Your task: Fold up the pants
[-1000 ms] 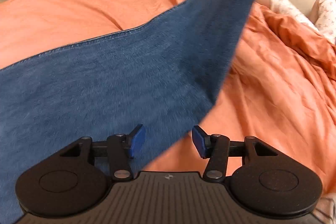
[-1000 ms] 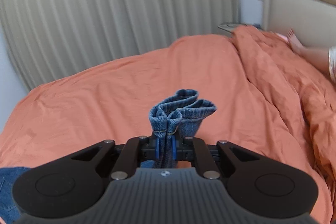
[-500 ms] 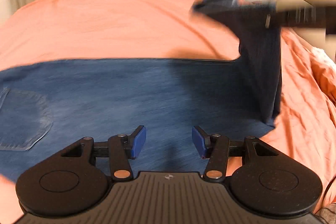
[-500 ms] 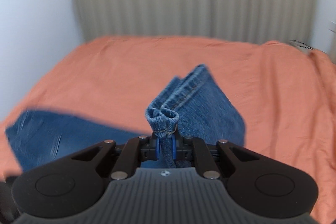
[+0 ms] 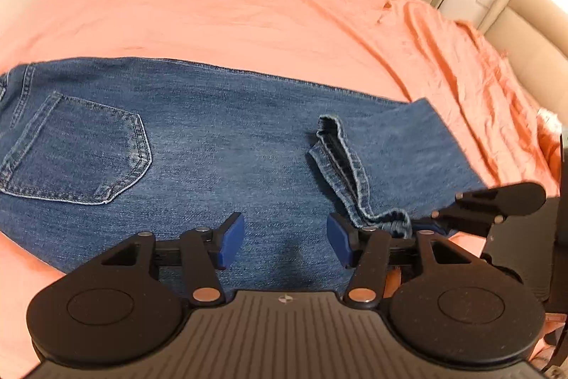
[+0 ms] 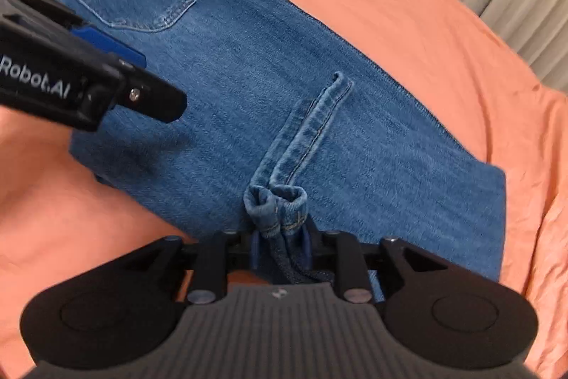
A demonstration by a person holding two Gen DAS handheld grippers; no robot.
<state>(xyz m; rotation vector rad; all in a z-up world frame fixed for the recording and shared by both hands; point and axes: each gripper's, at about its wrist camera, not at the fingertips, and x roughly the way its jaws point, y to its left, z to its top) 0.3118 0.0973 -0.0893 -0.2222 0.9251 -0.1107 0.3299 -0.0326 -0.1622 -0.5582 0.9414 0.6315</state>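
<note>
The jeans (image 5: 220,144) lie flat across the orange bed (image 5: 220,9), folded over on themselves, running lengthwise from the left edge toward the headboard side. At their left end a stitched back pocket (image 5: 81,155) faces up, the waistband beyond it. The denim is mid blue, faded paler along the seams. Right of the middle, the leg hems (image 6: 305,137) lie doubled back on top, bunched into a small roll. The left claw (image 5: 285,238) hangs over the denim, spread and widening, nothing between its pads. The right claw (image 6: 280,245) has the bunched hems between its jaws, which are opening.
</note>
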